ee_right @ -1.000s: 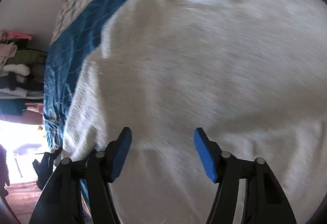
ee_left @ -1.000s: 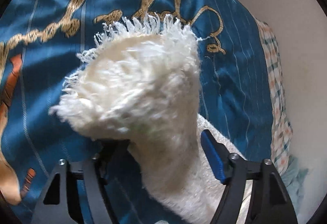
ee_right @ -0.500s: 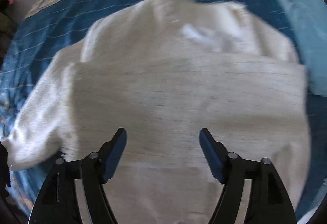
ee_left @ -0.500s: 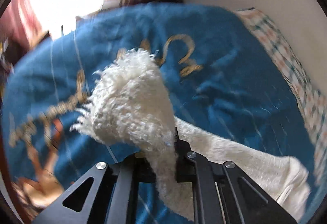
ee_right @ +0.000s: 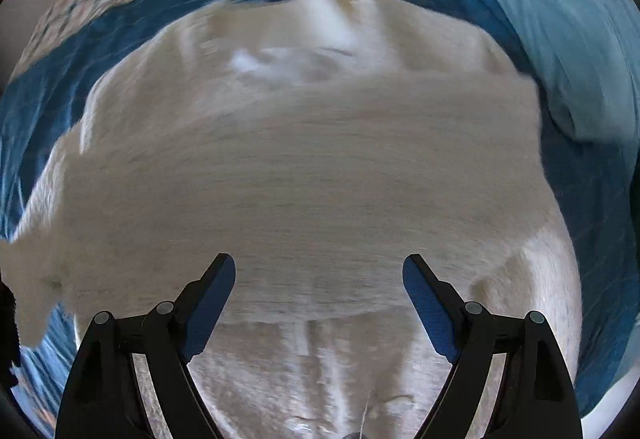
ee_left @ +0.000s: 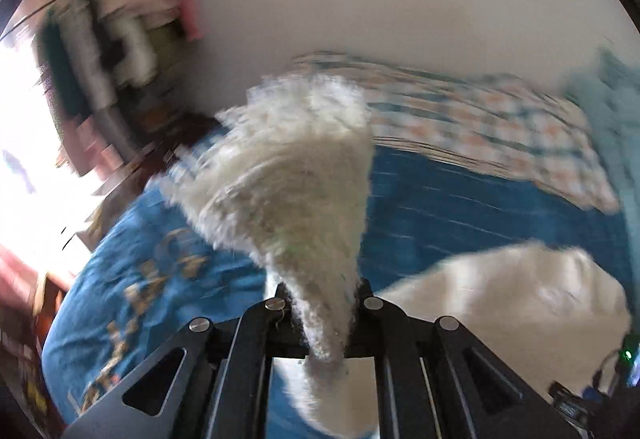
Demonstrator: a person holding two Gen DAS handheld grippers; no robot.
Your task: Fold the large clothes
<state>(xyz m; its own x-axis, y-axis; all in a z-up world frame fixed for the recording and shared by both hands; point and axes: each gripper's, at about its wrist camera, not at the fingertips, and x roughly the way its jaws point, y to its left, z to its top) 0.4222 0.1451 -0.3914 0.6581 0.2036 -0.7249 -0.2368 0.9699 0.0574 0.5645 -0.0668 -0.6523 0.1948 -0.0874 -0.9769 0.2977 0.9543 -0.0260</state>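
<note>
The cream fleece garment (ee_right: pixel 304 175) is spread on the bed (ee_right: pixel 120 35), over the blue cover, w/ the bulk filling the centre of the right wrist view. A fold edge is seen running approx. 9 to 3 o'clock across it; what looks like a collar is at 12 o'clock. So the long axis is judged to lie 12–6 in that view, neck end away from the camera.

The left gripper (ee_left: pixel 326 295) is clamped tight on a shaggy end of the garment, prob. a sleeve or corner, which is lifted clear of the bed and fans up toward 12 o'clock in the left wrist view. Jaws are almost fully closed, w/ only the fabric between them.

The right gripper (ee_right: pixel 318 299) is held just above the garment at 6 o'clock; jaws are wide apart and nothing is held.

Handling, as judged: soft, limp, light but bulky; the pile is not slippery, so a pinch is expected to hold. Drooping is expected if held at one point only. A hem edge or corner is best taken, not the mid-panel.
</note>
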